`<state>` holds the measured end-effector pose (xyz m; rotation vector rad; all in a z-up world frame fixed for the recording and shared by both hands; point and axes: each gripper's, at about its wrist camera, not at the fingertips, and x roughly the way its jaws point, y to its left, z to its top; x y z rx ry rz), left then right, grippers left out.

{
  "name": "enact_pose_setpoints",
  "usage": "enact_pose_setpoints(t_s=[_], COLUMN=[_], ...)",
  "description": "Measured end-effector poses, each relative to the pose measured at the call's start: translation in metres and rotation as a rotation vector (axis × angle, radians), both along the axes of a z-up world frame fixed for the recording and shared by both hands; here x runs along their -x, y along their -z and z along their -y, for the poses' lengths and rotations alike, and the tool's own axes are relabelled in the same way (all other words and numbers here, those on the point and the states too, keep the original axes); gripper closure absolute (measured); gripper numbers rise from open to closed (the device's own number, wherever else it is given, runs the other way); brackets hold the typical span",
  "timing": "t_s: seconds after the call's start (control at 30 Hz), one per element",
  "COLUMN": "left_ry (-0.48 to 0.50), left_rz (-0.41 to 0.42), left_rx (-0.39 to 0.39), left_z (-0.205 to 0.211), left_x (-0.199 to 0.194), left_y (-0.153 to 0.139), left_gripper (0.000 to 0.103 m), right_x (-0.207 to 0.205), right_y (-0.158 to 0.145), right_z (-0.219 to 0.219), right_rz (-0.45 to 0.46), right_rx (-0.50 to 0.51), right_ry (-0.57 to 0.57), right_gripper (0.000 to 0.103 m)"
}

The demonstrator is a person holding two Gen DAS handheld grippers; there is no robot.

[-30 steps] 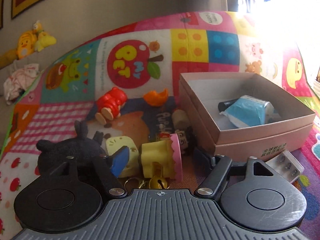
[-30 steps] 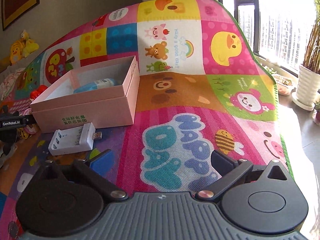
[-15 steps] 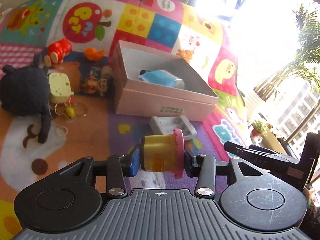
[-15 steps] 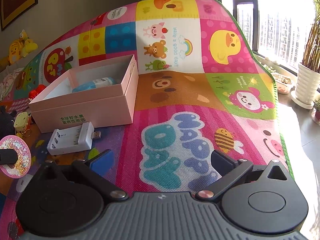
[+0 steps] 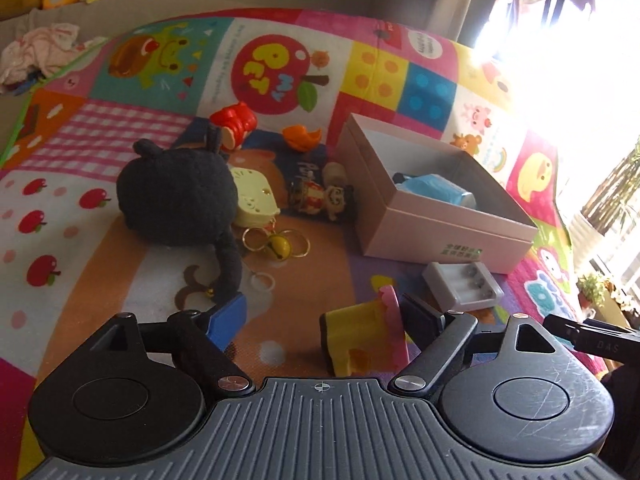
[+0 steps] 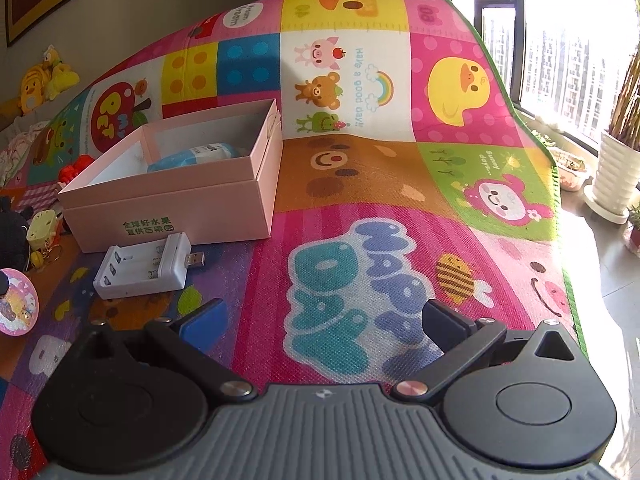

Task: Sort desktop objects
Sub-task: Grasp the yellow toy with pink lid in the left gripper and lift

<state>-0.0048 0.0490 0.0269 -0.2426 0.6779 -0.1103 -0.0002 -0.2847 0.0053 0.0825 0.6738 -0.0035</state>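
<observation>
A yellow toy with a pink frilled rim [image 5: 360,340] lies between the fingers of my left gripper [image 5: 322,316], close to the right pad and well clear of the blue left pad. The jaws are opening and no pad presses on the toy. Its pink sparkly face [image 6: 16,306] shows at the left edge of the right wrist view. A pink cardboard box [image 5: 440,232] [image 6: 172,216] holds a blue packet [image 5: 432,186] [image 6: 192,158]. My right gripper [image 6: 324,320] hangs open over the mat with nothing between its fingers.
A white battery charger [image 5: 462,284] [image 6: 144,270] lies in front of the box. Left of the box are a black plush [image 5: 176,196], a yellow keychain [image 5: 254,200] with bell and rings [image 5: 280,244], a small doll [image 5: 320,196], a red figure [image 5: 234,124] and an orange piece [image 5: 302,138].
My left gripper closed on the yellow toy in the pile, carried it toward the near side by the charger, then spread its jaws and let go. The right gripper has stayed put.
</observation>
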Motion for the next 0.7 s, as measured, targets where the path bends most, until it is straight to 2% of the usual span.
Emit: enact_pose_setpoints(t_s=[0.07,0.17,0.23,0.3,0.37,0.43,0.53,0.7], left_ry=[-0.033,-0.074,-0.057,-0.02,0.026,0.051,0.039,-0.033], left_rz=[0.009,0.006,-0.006,0.002,0.03,0.056,0.078,0.038], left_rx=[-0.01,0.022,0.074,0.084,0.038,-0.017,-0.063,-0.097], left_z=[-0.007,-0.021,-0.026,-0.021,-0.006,0.006,0.01,-0.008], left_x=[0.001,0.0,0.002,0.004,0.007,0.009,0.01,0.008], left_y=[-0.001,-0.003,-0.005,-0.008,-0.011,-0.013,-0.015,-0.009], left_gripper=[0.011,0.009,0.011,0.013,0.02,0.033,0.047,0.048], right_x=[-0.001,-0.004,-0.006,-0.006,-0.006,-0.006,-0.006,-0.006], right_y=[0.001,0.002,0.003,0.003,0.003,0.003,0.004,0.004], right_z=[-0.003,-0.005,-0.007,-0.008,-0.009,-0.009,-0.009,-0.009], right_rz=[-0.013,-0.034,-0.045,-0.05,-0.051,-0.051,-0.051,-0.052], right_rx=[0.008,0.018,0.022,0.027,0.033,0.032,0.032,0.032], right_ry=[-0.021,-0.042,-0.05,-0.049,-0.049,-0.049,-0.05,-0.049], right_gripper=[0.0,0.0,0.0,0.0,0.0,0.0,0.0,0.0])
